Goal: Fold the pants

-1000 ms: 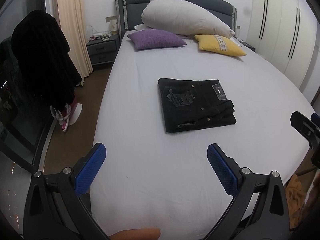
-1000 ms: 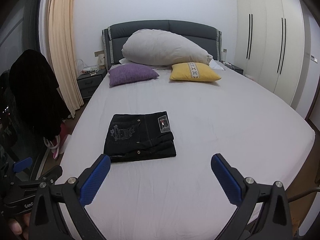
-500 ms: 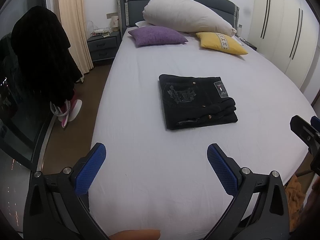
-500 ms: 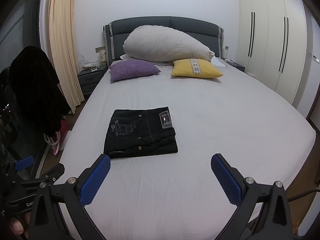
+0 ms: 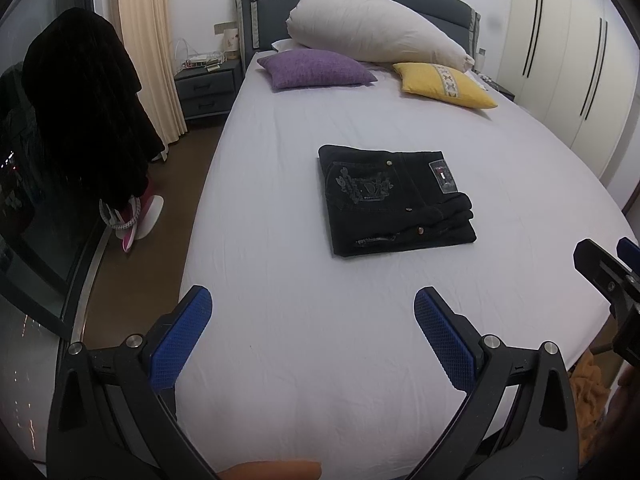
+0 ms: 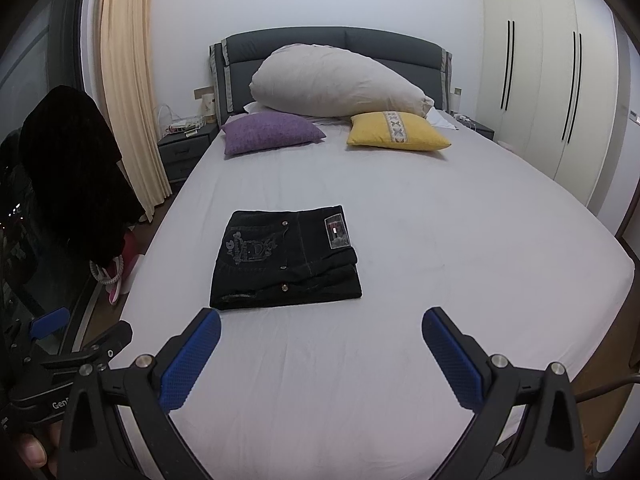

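On the bed (image 5: 280,360), folded black pants (image 5: 394,198) lie flat.

- Bare white sheet (image 5: 312,344) between the near bed edge and the folded black pants (image 5: 394,198); open on every side of them.
- Purple cushion (image 5: 316,68), yellow cushion (image 5: 444,86) and large beige pillow (image 5: 372,36) crowding the headboard end, well apart from the pants.
- Dark garment (image 5: 80,104) hanging left of the bed, over the floor strip.
- Wardrobe (image 6: 560,92) close along the right side.
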A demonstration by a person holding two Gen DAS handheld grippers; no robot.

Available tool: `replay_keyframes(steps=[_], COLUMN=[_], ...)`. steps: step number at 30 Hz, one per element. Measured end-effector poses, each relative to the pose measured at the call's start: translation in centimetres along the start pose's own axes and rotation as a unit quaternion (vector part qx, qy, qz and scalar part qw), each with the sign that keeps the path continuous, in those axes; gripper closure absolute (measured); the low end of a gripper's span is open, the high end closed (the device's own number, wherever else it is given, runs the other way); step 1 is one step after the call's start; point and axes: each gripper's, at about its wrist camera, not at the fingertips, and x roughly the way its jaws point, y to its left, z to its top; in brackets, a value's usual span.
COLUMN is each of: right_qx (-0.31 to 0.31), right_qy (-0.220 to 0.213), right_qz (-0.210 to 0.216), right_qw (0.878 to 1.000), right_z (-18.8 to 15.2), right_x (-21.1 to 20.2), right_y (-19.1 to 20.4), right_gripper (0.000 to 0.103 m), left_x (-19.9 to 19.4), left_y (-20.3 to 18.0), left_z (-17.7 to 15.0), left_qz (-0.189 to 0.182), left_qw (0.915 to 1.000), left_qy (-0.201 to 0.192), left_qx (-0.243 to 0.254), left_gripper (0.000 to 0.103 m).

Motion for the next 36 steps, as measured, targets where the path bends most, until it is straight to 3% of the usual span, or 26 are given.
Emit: replay_keyframes(steps=[36], right_qx=[0.002], right_qy=[0.0], right_qz=[-0.001], right_qw=[1.0], right_z=[-0.29], right_x=[-0.1], right_y=[0.27], right_gripper=[0.0], left_x=[0.05], left_y=[-0.25], left_z=[-0.47], left_qz=[0.0], left_qw=[1.0], left_qy=[0.003], left_qx=[-0.001], left_gripper=[0.0])
